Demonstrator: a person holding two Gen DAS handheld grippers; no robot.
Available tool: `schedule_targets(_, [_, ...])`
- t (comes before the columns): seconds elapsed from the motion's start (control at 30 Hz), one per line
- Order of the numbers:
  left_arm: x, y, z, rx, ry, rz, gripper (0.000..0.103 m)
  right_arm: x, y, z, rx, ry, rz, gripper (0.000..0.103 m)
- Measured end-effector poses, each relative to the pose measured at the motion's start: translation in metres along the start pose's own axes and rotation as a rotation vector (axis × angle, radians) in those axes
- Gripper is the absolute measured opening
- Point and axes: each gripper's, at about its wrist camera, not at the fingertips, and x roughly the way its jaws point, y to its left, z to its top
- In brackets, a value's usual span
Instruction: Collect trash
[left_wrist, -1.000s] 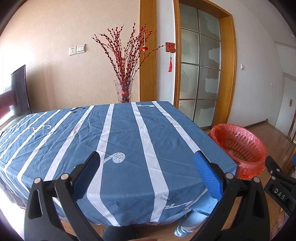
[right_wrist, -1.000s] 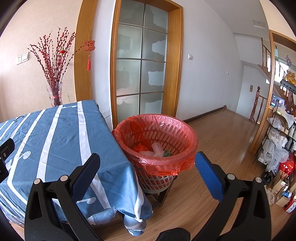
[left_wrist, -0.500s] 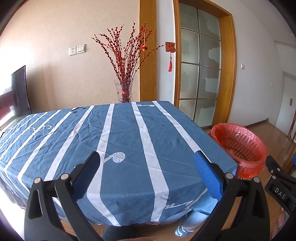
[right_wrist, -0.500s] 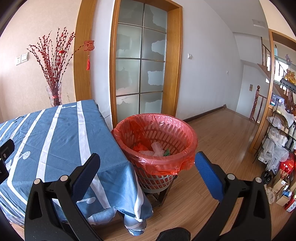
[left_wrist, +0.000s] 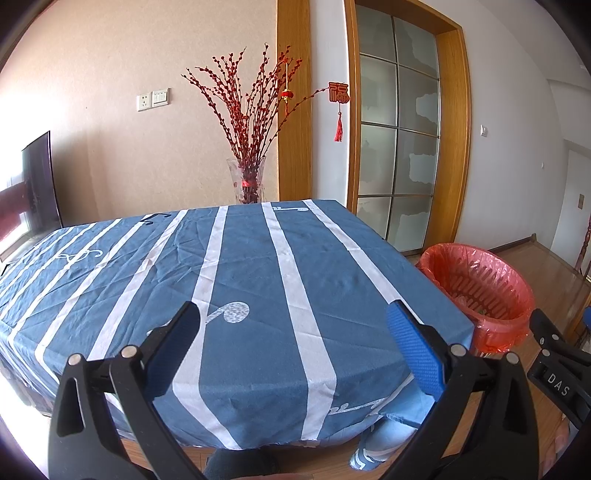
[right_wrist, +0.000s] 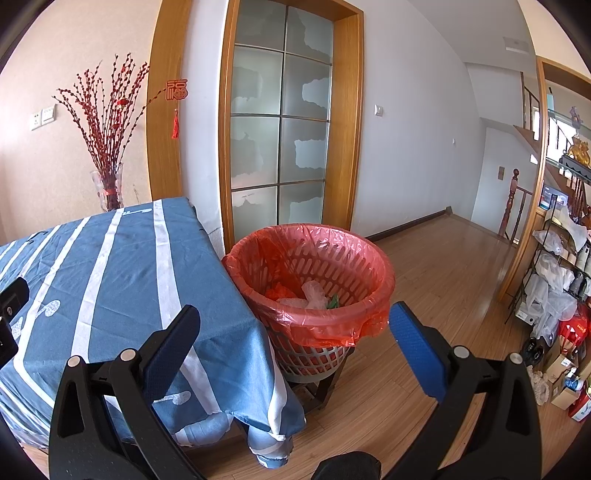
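Note:
A red basket lined with an orange-red bag (right_wrist: 314, 291) stands on a low stool beside the table's right corner; it also shows in the left wrist view as the basket (left_wrist: 480, 291). Inside it lies crumpled trash (right_wrist: 308, 295): clear plastic, orange and green bits. My right gripper (right_wrist: 293, 339) is open, held in front of the basket and apart from it, with nothing between its blue pads. My left gripper (left_wrist: 293, 341) is open over the near edge of the table with the blue striped cloth (left_wrist: 236, 280). No loose trash shows on the cloth.
A glass vase of red branches (left_wrist: 249, 162) stands behind the table's far edge. A frosted glass door (right_wrist: 280, 147) is behind the basket. Wooden floor (right_wrist: 443, 266) stretches right to a wire shelf with bags and boxes (right_wrist: 554, 295). A dark screen (left_wrist: 37, 184) stands far left.

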Motion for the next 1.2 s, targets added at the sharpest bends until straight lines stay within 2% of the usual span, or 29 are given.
schedule_targets(1.2, [0.0039, 0.0013, -0.0019, -0.002, 0.012, -0.007, 0.099, 0.0017, 0.0030, -0.0046, 0.000, 0.012, 0.006, 0.101])
